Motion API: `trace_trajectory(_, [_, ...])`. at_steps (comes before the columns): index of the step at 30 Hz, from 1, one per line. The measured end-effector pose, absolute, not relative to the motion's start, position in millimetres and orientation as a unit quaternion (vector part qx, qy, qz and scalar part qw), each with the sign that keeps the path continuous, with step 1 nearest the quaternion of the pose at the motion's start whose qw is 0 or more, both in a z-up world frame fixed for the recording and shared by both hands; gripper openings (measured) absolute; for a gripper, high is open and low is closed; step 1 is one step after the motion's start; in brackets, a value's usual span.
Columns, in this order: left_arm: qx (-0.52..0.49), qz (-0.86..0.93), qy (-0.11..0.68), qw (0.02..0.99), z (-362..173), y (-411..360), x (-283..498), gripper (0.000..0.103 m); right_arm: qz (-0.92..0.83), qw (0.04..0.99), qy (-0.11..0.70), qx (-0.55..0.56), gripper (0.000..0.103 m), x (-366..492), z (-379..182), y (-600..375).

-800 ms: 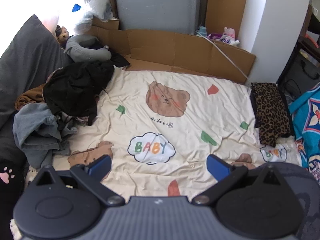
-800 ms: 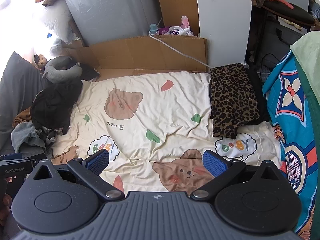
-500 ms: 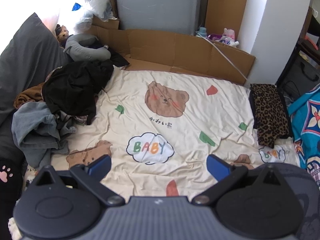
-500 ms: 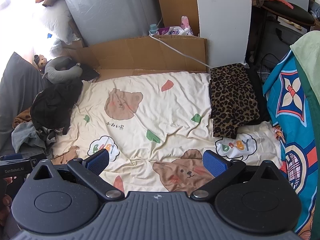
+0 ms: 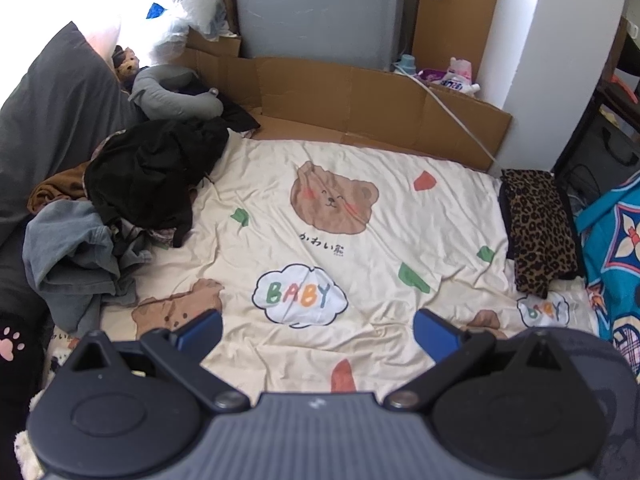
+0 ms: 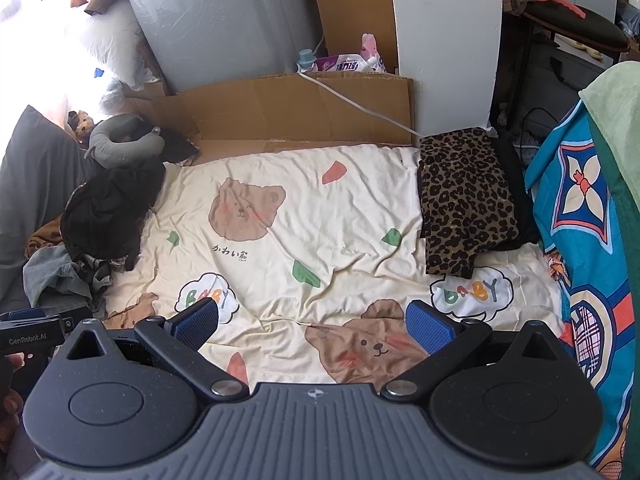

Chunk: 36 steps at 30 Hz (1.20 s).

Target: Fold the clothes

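In the left wrist view, the left claw [image 5: 318,330] is held above the near edge of the bed, its blue pads wide apart with nothing between them. A cream bear-print sheet [image 5: 360,216] is spread flat across the bed, seemingly kept bare as the folding surface. The unfolded clothes pile [image 5: 120,204], a black garment on top of grey and brown ones, is heaped at the sheet's left edge against a dark pillow [image 5: 52,120]. A folded leopard-print garment [image 5: 538,228] is laid at the far right edge, apparently set aside as finished. The claw is pointed forward and slightly down, well apart from the pile.

In the right wrist view, the right claw [image 6: 312,326] is likewise seen spread apart and empty, hovering over the sheet's near edge. The leopard-print garment lies ahead to its right, the pile far left. The left device is glimpsed at the lower left corner. No garment is gripped; picking one from the pile is judged the next step.
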<state>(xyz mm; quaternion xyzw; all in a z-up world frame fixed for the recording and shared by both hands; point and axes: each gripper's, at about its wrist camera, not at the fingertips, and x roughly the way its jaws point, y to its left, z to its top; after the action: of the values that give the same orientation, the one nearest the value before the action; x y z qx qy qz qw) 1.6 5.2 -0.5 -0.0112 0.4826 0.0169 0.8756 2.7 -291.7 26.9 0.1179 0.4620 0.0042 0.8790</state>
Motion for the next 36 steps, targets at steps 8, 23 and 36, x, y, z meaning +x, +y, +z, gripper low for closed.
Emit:
trace_trajectory(8, [-0.007, 0.017, 0.482, 0.876, -1.3, 3.0, 0.5, 0.103, 0.006, 0.878, 0.463, 0.118, 0.103, 3.5, 26.7, -291.5])
trace_trajectory(23, [-0.01, 0.021, 0.484, 0.875, -2.2, 4.3, 1.0, 0.103, 0.003, 0.878, 0.463, 0.12, 0.103, 3.0, 25.4, -290.0])
trace_trajectory(36, [-0.022, 0.022, 0.488, 0.872, -3.5, 7.4, -1.6, 0.103, 0.002, 0.877, 0.464, 0.123, 0.103, 3.2, 25.4, -290.3])
